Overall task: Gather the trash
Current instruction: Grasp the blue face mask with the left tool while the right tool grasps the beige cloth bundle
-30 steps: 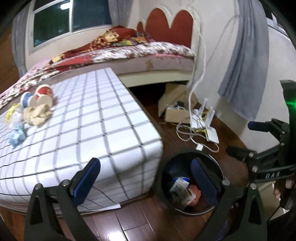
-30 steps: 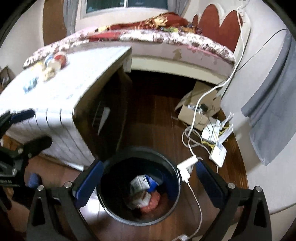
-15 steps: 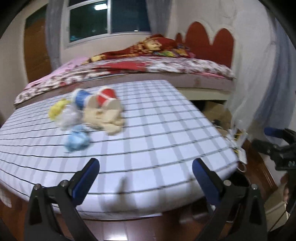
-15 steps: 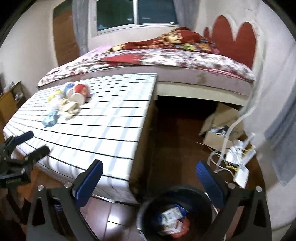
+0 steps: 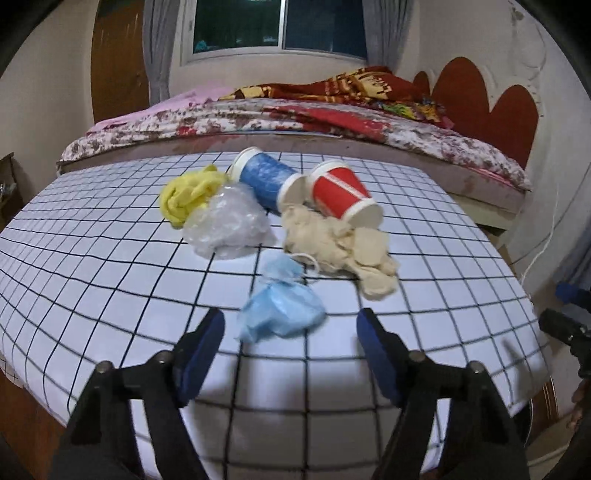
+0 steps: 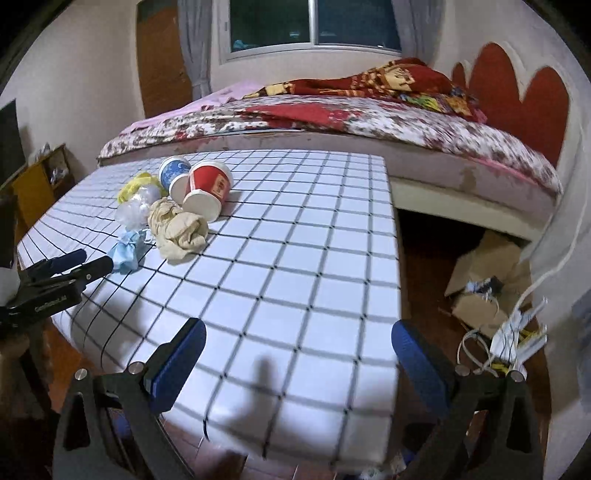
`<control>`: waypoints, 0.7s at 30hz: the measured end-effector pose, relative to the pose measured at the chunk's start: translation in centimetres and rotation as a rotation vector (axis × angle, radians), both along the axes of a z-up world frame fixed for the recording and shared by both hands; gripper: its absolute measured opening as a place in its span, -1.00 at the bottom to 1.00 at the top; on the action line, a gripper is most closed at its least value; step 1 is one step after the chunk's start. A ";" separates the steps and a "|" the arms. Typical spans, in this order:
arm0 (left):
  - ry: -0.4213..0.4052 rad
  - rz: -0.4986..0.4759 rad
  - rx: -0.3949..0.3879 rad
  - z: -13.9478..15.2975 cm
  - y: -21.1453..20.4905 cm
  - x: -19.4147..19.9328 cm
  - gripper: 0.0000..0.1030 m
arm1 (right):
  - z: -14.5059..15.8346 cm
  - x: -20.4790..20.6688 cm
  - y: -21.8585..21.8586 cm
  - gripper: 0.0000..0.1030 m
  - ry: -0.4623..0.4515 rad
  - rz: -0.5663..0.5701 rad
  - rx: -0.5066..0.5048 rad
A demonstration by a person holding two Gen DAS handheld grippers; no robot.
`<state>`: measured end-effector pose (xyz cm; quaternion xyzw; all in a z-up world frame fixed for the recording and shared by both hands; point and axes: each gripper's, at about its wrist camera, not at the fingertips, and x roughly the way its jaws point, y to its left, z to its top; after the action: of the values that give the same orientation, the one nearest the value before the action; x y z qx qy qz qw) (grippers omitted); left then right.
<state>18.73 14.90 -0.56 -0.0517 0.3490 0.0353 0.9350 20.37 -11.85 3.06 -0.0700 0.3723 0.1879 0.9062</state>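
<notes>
while cups [image 5: 306, 184] crowd behind, blue wad [image 5: 282, 312] lies nearest.

We are in a home bedroom: ahead of both tongs, beyond the checked table [image 6: 280, 258], stands a bed [image 6: 369, 129] with a floral cover, a red blanket [image 5: 354, 88] and a red scalloped headboard [image 6: 517, 92]. Farther back we see a curtained window [image 5: 277, 26] and a wooden door [image 6: 162, 55]. To the right of the right tongs, a cardboard box [image 6: 480, 280] and white cables [image 6: 491, 343] lie on the wood floor.
</notes>
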 end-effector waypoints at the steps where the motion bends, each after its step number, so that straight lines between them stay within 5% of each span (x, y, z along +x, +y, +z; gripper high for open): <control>1: 0.009 0.002 0.000 -0.2 0.3 0.4 0.44 | 0.4 0.5 0.7 0.97 -0.006 0.004 -0.003; 7: 0.055 -0.009 -0.016 -1.3 1.4 3.0 0.29 | 0.5 3.7 4.3 0.97 0.002 0.063 0.031; 12: 0.077 -0.026 -0.038 -1.9 1.7 4.1 0.25 | -1.1 6.4 7.7 0.56 0.080 0.130 0.054; 17: 0.073 -0.058 -0.051 -2.0 2.1 4.3 -0.26 | -2.2 7.9 11.9 0.55 0.123 0.209 0.050; 21: 0.035 -0.029 -0.044 -1.3 3.8 3.5 -0.27 | -2.8 8.7 14.2 0.54 0.148 0.243 0.043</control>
<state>22.22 18.69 -1.84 -0.0667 0.3669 0.0147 0.9278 29.10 2.40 0.23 -0.0809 0.4226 0.3089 0.8482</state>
